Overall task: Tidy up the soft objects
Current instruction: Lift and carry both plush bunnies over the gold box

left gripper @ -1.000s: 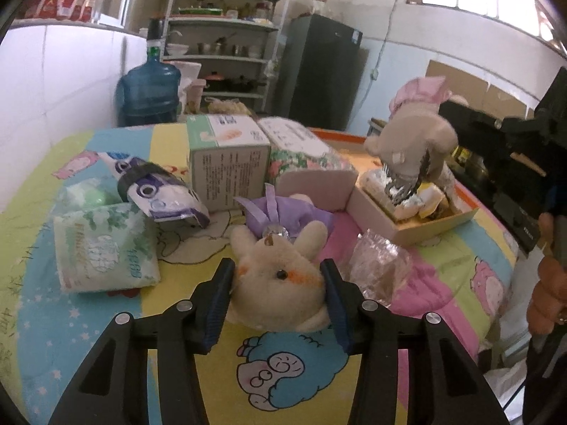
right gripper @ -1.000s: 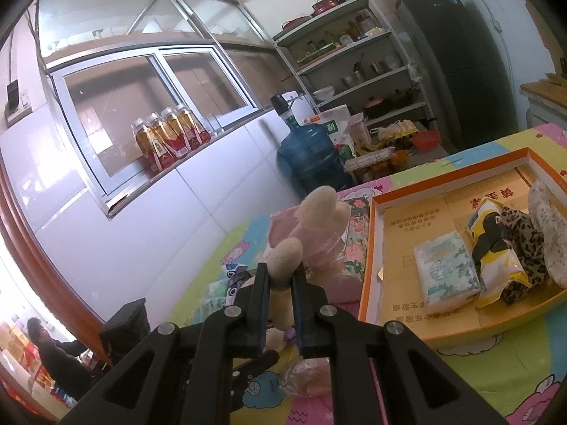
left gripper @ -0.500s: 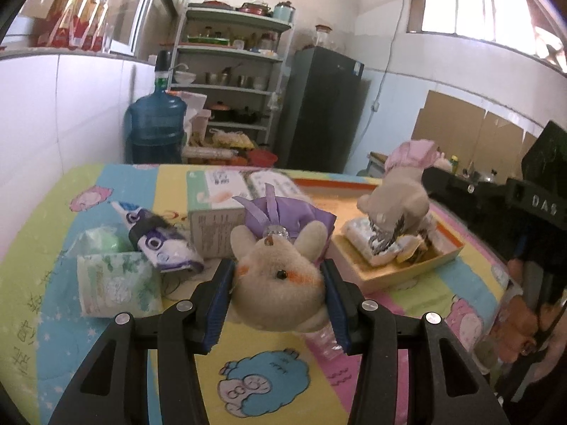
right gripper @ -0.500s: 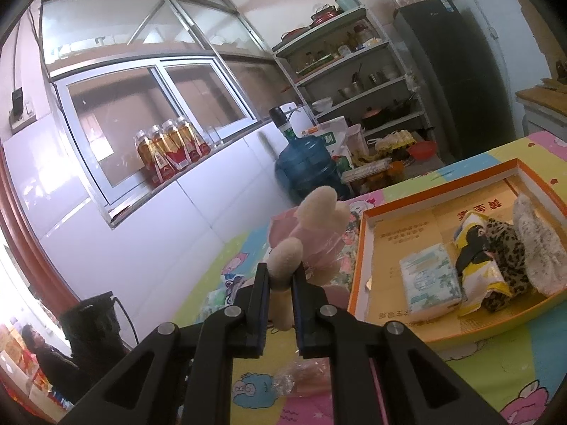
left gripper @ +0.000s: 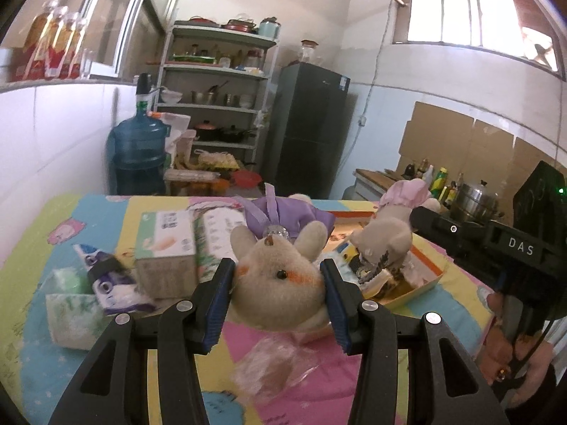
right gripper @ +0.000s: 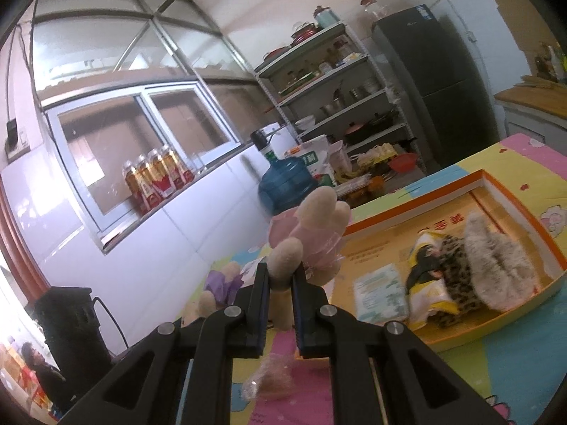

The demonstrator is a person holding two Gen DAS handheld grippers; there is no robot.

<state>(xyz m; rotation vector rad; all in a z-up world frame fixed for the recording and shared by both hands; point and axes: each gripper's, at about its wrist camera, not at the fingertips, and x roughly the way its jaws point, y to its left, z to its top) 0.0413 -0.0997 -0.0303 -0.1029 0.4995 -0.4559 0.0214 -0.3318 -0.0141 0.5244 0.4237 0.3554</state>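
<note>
My left gripper (left gripper: 278, 278) is shut on the head of a beige plush rabbit (left gripper: 280, 283) in a purple dress, lifted off the table. My right gripper (right gripper: 280, 278) is shut on a limb of a second beige plush rabbit (right gripper: 312, 233) in a pink dress, also held in the air; the same toy (left gripper: 386, 237) hangs from the other gripper in the left wrist view. An orange-rimmed cardboard tray (right gripper: 510, 198) lies to the right. Inside it are a tissue pack (right gripper: 379, 292), a yellow packet (right gripper: 425, 276) and a leopard-and-grey furry item (right gripper: 489, 269).
On the cartoon-print tablecloth (left gripper: 46, 233) lie two tissue boxes (left gripper: 166, 248), a purple-white pouch (left gripper: 113, 283), a green tissue pack (left gripper: 74, 315) and a crinkled clear bag (left gripper: 273, 368). A blue water jug (left gripper: 140, 152), a shelf rack and a dark fridge (left gripper: 308, 127) stand behind. A hand (left gripper: 510, 357) holds the right gripper.
My left gripper has lifted the purple-dressed rabbit off the table and towards the tray. My right gripper has carried the pink-dressed rabbit sideways, nearer the tray.
</note>
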